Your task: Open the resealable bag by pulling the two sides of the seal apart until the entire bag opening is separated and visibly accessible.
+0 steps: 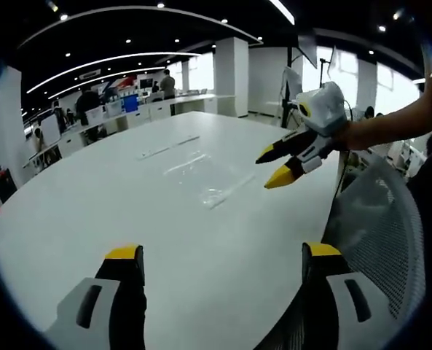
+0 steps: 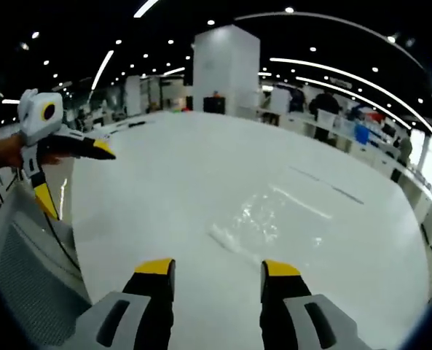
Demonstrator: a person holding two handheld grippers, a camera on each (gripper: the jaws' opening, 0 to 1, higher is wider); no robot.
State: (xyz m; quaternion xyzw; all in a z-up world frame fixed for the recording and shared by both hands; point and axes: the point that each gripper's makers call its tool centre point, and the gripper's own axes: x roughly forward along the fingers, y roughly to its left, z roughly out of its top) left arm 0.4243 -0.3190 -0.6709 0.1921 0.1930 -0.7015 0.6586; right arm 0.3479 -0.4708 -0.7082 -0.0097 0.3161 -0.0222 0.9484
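Left gripper view shows the clear, flat resealable plastic bag (image 1: 205,179) lying on the large white round-edged table (image 1: 70,219), well ahead of the left gripper (image 1: 223,255), whose yellow-tipped black jaws stand wide apart and hold nothing. The right gripper (image 1: 275,166) comes in from the right, above the table's far edge near the bag, its jaws parted and empty. In the right gripper view the bag (image 2: 274,219) lies just beyond that gripper's own open jaws (image 2: 218,270), and the left gripper (image 2: 70,171) hangs off to the side over a grey mesh chair back (image 2: 26,262).

By my judgement the task has not begun — neither gripper touches the bag; reaching, gripping each side of the seal and pulling it apart all remain.

The bag is transparent and glare-washed — I cannot make out where its seal runs, nor whether it is pressed shut. Two thin strips (image 1: 168,147) farther along the table are too faint to identify.
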